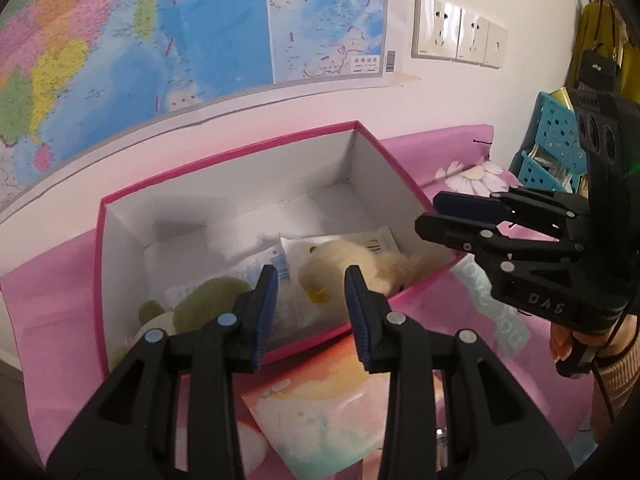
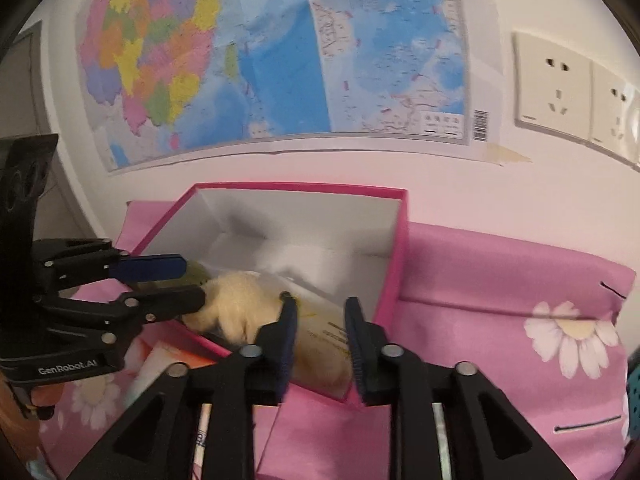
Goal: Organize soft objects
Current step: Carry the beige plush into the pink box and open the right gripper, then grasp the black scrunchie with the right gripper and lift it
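— While the left gripper [image 1: 311, 276] tilts down over the bed, what lies ahead of it?

— An open pink box [image 1: 120, 208] with white inside, set on a pink daisy cloth [image 1: 464, 148] under a wall map [image 1: 160, 40]. At the box's left end lies a green toy [image 1: 208, 300], below and left of the gripper's left finger. Flat packets [image 1: 260, 264] lie in the middle. A cream plush chick [image 1: 344, 260] lies right of centre against the near wall, just past the right finger.

— Is that gripper holding anything?

— No. Its blue pads stand a little apart over the near rim, with nothing between them. A colourful card [image 1: 320, 400] lies on the cloth beneath it, in front of the box.

— And to the right?

— The right gripper [image 1: 429, 214] reaches in sideways at the box's right rim, above the chick's tail end. Its fingers are slightly spread and empty.

— How does its own camera see things?

— The left gripper's tips sit just beside the chick on the left; I cannot tell whether they touch. The chick is partly hidden behind the right gripper's left finger. Through the gap between its pads, a pale printed packet shows, lying in the box.
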Demonstrator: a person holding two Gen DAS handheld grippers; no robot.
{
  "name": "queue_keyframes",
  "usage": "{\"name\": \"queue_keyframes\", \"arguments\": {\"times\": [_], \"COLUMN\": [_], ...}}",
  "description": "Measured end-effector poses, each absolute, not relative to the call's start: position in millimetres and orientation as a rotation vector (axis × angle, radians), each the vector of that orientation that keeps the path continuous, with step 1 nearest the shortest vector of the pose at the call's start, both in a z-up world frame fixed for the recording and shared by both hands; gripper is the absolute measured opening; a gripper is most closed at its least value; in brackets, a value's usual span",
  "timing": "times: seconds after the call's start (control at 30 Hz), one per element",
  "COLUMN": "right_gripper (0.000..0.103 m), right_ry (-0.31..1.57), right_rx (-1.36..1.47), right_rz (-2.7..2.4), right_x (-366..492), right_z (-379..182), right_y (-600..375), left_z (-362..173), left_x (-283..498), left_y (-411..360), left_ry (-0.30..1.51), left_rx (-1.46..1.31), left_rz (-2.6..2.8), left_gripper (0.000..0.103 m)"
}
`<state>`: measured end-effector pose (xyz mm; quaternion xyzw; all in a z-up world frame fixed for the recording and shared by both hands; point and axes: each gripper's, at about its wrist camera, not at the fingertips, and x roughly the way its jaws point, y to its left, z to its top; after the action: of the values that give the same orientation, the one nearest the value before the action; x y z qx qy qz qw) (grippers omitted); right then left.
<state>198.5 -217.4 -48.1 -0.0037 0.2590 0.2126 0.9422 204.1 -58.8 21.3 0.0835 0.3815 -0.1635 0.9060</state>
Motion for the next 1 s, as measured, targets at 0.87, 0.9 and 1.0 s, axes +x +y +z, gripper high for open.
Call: {"name": "queue_keyframes", "arguments": {"times": [0.87, 0.9, 1.0], "right_gripper": [0.059, 0.059, 0.059], "right_ry": [0.675, 0.696, 0.760], "right_rx": [0.062, 0.063, 0.069], "right_rz": [0.664, 0.670, 0.690], "right_x": [56.9, 54.0, 44.0], "right_z": [-98.2, -105.1, -126.4], "right_y": [-260.7, -259.6, -255.0], "left_z": [9.2, 4.3, -9.2], "left_x": [73.1, 70.2, 62.1], "left_y": [-56.0, -56.5, -56.4], "left_ry": [0.751, 0.765, 0.805], "left_rx": [0.090, 0.087, 0.068], "left_rz": [-0.664, -0.672, -0.690], "left_gripper": [0.050, 0.050, 0.050]}}
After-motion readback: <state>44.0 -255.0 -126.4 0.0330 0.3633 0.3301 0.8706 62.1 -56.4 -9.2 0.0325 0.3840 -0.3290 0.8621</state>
